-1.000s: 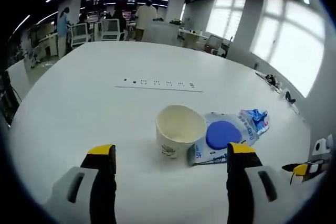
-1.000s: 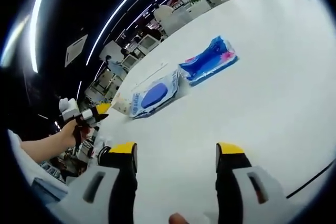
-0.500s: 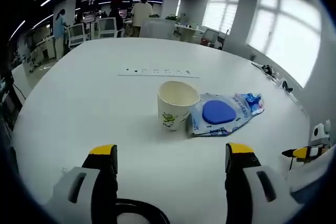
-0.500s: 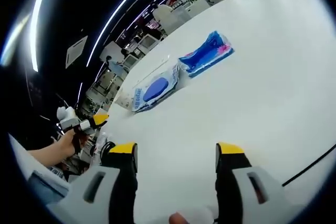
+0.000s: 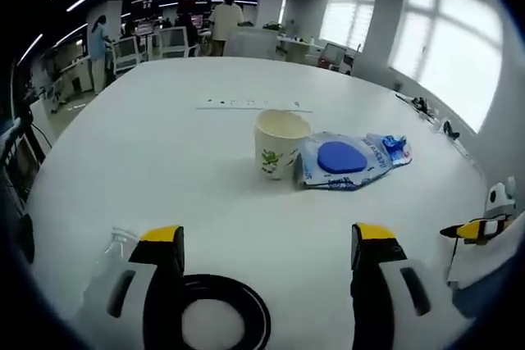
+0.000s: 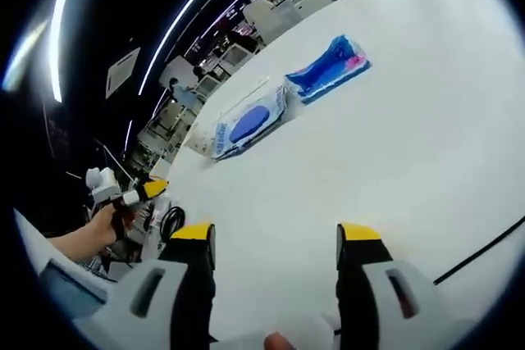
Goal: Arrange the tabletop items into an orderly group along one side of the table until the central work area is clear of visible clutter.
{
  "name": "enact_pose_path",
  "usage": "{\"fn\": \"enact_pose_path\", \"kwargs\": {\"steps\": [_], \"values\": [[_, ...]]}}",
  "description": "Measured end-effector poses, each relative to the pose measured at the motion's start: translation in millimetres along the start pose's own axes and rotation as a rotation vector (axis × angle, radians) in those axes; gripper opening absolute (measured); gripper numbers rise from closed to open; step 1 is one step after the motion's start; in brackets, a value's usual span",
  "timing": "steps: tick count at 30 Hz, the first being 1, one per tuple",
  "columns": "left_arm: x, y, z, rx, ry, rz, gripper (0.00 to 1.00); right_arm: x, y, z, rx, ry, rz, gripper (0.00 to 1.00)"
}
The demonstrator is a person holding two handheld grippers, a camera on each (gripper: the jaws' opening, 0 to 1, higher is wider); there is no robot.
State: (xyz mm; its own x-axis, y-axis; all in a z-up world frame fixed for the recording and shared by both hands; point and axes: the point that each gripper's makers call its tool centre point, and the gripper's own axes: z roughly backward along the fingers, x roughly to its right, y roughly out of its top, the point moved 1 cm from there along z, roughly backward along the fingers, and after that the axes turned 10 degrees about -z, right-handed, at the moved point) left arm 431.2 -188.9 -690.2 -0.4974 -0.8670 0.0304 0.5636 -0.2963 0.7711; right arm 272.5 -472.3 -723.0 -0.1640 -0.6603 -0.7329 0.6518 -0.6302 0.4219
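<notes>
cream cup (image 5: 280, 143), green print; perhaps blue-white packet (image 5: 344, 161).

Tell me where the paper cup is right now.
In the left gripper view the paper cup stands upright near the middle of the white table, touching the left edge of the blue-and-white packet, with the table's socket strip just beyond.

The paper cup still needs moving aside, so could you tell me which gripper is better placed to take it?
Probably the left gripper: its open fingers point at the paper cup, which stands dead ahead. The right gripper looks across bare table, with the cup barely visible off to its side.
</notes>
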Motion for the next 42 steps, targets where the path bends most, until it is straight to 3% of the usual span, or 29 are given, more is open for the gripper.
{"fn": "enact_pose_path", "kwargs": {"steps": [9, 16, 21, 29, 38, 42], "values": [[-1.3, -14.4, 15, -0.002, 0.019, 0.040, 0.85, -16, 5.3, -2, -0.035, 0.018, 0.028, 0.58], [-7.5, -28.7, 26, -0.012, 0.046, 0.055, 0.85, -14, 8.6, -1, -0.063, 0.018, 0.054, 0.58], [-6.2, -46.9, 33, -0.051, 0.047, 0.073, 0.77, -11, 16.4, 0, -0.027, 0.008, 0.031, 0.57], [10.6, -67.8, 25, -0.119, -0.010, 0.014, 0.66, -4, 11.1, 3, -0.014, -0.007, -0.009, 0.56], [11.1, -83.1, 13, -0.176, -0.021, -0.016, 0.57, 7, 29.4, -3, 0.045, -0.032, -0.051, 0.56], [8.9, -84.1, 6, -0.162, -0.025, -0.014, 0.51, 7, 31.2, -8, 0.045, -0.037, -0.051, 0.56]]}}
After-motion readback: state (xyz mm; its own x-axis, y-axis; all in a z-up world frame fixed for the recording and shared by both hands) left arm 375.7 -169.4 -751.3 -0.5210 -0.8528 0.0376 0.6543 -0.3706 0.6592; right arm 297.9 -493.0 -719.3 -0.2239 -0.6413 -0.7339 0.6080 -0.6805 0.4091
